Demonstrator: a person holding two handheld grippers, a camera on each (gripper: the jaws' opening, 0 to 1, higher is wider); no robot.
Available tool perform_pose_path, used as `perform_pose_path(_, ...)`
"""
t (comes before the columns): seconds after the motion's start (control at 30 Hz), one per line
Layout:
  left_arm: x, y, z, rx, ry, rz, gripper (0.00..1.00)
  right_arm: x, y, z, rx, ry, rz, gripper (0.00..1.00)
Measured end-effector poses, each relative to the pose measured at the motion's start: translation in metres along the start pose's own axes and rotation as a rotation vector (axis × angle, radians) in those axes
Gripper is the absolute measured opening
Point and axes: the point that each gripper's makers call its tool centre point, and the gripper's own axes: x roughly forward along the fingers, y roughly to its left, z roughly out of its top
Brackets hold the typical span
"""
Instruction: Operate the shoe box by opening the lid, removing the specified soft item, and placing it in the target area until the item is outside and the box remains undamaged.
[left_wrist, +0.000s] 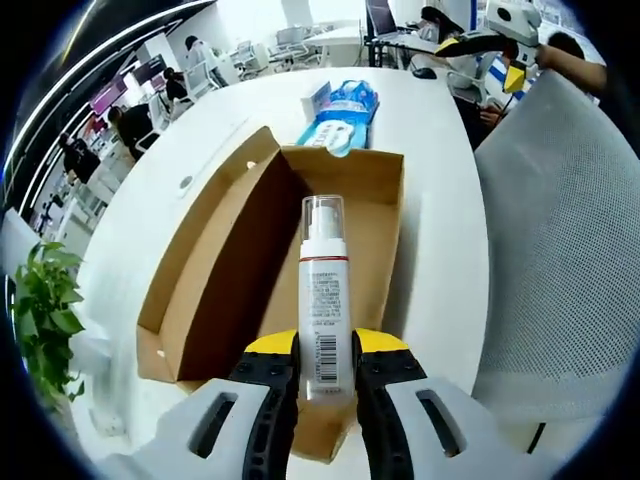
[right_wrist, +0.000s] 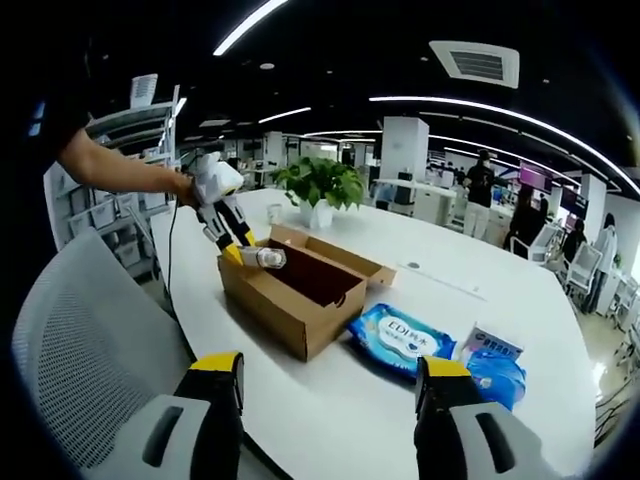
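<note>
The left tool (left_wrist: 326, 352) pinches a white pump bottle (left_wrist: 323, 300) by its base, holding it above the open cardboard shoe box (left_wrist: 262, 270) on the white counter (left_wrist: 440, 200). The grip is low, so the bottle could tip, slip back inside or dent a box wall. The right tool (right_wrist: 328, 385) hovers spread apart; blue wipe packs (right_wrist: 405, 343) lie just beyond the box.

The right gripper (right_wrist: 328, 400) sits at the bottom of the frame with its jaws wide apart. In the middle, a brown shoe box (right_wrist: 300, 288) stands open on the white table (right_wrist: 360, 400). At the box's left end, the left gripper (right_wrist: 243, 250) holds a bottle (right_wrist: 266, 258). A blue packet (right_wrist: 398, 338) lies just right of the box.
</note>
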Motion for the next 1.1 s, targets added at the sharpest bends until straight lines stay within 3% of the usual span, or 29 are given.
perform_pose_path(0.43, -0.004, -0.018, 0.023, 0.057, -0.051, -0.022, 0.19, 0.003, 0.007, 0.015, -0.045, -0.031, 0.030, 0.62)
perform_pose_path(1.1, -0.001, -0.050, 0.052, 0.131, -0.121, -0.080, 0.19, 0.011, 0.027, 0.025, -0.107, -0.054, 0.109, 0.49)
